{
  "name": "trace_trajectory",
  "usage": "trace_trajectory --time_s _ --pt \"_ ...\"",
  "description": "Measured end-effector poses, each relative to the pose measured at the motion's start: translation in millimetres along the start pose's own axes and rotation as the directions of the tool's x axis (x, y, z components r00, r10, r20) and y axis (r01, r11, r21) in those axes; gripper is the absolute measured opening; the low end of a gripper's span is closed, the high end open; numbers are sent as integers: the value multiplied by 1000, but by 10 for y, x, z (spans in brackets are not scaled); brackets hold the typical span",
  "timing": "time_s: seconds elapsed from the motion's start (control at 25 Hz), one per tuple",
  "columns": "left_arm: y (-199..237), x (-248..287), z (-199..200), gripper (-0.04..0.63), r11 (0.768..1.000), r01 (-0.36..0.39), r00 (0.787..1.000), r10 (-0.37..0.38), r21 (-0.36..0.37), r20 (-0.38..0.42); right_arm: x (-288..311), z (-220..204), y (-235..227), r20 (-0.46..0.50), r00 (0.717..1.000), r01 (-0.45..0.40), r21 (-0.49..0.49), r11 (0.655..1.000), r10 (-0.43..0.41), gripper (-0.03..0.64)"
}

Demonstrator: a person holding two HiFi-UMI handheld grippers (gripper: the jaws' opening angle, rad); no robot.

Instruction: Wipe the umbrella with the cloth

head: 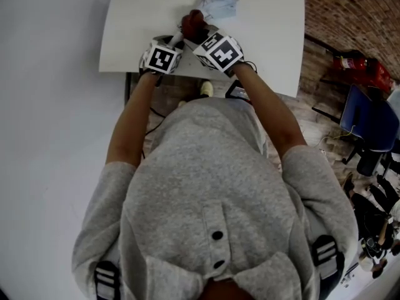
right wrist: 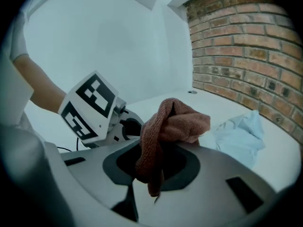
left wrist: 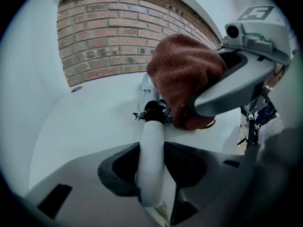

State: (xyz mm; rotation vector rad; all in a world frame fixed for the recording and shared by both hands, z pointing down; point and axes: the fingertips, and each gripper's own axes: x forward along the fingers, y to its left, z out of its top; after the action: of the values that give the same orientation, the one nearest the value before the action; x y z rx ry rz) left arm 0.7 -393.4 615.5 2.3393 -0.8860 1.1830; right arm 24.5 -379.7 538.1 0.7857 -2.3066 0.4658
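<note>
A folded light-blue umbrella [head: 215,2] lies on the white table [head: 140,24], its bunched fabric [right wrist: 239,136] at the far end. Its white handle [left wrist: 152,136] runs back between the jaws of my left gripper [left wrist: 152,174], which is shut on it. My right gripper [right wrist: 154,167] is shut on a reddish-brown cloth [right wrist: 165,124]. The cloth [left wrist: 184,77] hangs over the umbrella shaft just beyond the handle, touching it. In the head view both grippers, left [head: 175,42] and right [head: 199,36], sit close together at the table's near edge, with the cloth [head: 192,24] between them.
A brick wall [left wrist: 109,32] stands behind the table. To the right of the table the floor holds a red object [head: 361,67], a blue chair [head: 369,120] and assorted clutter [head: 375,224]. The person's torso is right behind the table's near edge.
</note>
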Motion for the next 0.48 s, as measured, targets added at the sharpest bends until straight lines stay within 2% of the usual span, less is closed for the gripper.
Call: trace_trajectory --time_s 0.2,0.28,0.36,0.4,0.48 --pt "-16 -13 -18 164 1000 7 1000 -7 -2 -7 -16 205 93 46 992 -120 82 989 117 89" --pt "-23 -22 -28 164 1000 4 1000 -4 -2 -10 -51 285 174 80 971 -233 133 963 224 89" --pt "-23 -25 -34 164 1000 2 1000 -2 -3 -10 -80 372 267 124 937 -345 181 921 327 90" --pt "-20 -24 -33 164 1000 2 1000 -2 -3 -9 -81 399 275 138 925 -375 197 906 353 91" --pt "-14 -25 -30 164 1000 1 1000 -1 -3 -9 -46 390 182 131 928 -371 215 903 350 89"
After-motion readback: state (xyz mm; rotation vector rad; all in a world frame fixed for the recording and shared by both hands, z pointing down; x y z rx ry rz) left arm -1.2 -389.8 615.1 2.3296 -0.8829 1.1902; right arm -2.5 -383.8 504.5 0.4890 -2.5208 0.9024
